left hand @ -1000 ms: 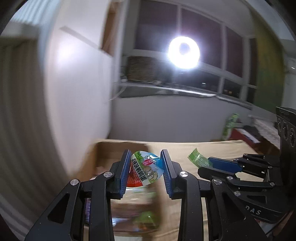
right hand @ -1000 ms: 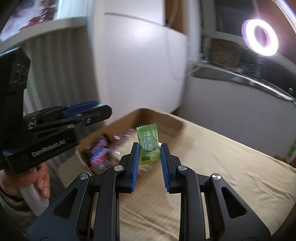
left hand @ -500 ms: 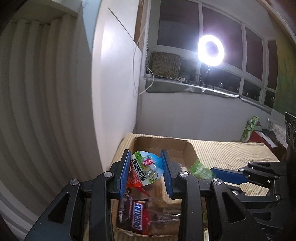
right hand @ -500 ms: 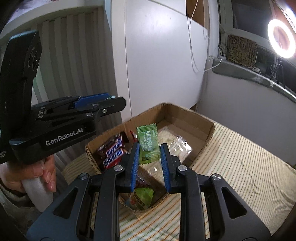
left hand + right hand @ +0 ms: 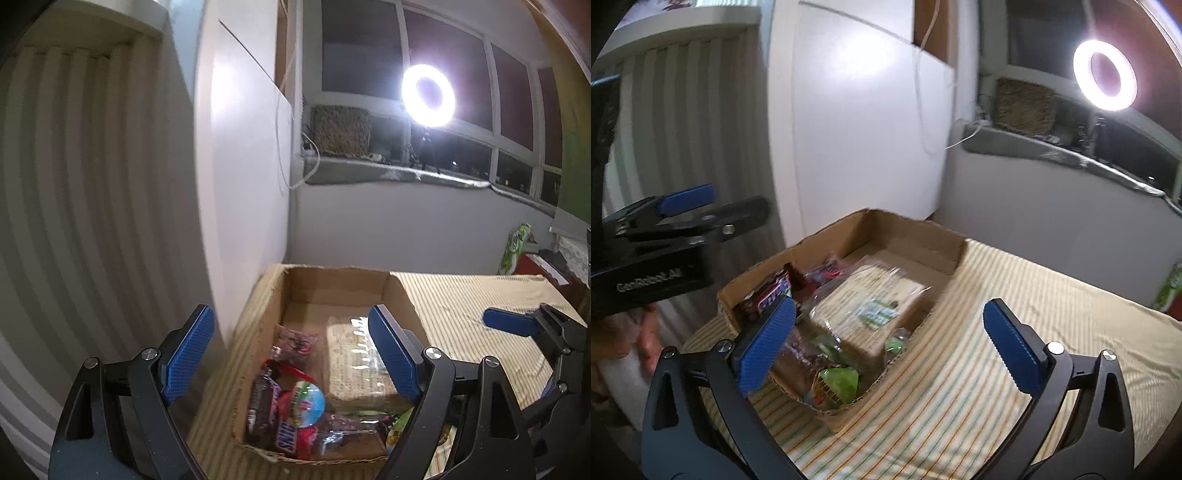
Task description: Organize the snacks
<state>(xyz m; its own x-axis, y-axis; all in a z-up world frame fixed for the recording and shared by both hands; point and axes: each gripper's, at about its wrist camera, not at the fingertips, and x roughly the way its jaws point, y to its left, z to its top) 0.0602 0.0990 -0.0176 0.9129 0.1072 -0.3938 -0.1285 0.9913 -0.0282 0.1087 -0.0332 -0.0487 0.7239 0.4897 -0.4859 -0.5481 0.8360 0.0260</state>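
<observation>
The left gripper (image 5: 291, 352) is hovering over the near end of the cardboard box (image 5: 334, 291), its jaws opening wide with nothing pinched between the blue pads; the round blue-and-red snack pouch (image 5: 306, 402) is lying loose in the box below them, resting on the Snickers bars (image 5: 284, 432). The right gripper (image 5: 892, 345) is hanging above the same box from the other side, its jaws also opening to a wide spread and gripping nothing. Under it, the small green candy wrapper (image 5: 877, 312) is lying on the large clear-wrapped pale packet (image 5: 864, 295) that is filling the middle of the box. A green-topped pouch (image 5: 836, 384) is sitting in the box's nearest corner. The box is standing on a striped yellow cloth (image 5: 1015, 295), close against the white wall panel (image 5: 864, 122). A ring light (image 5: 428, 95) is glowing on the window ledge behind
</observation>
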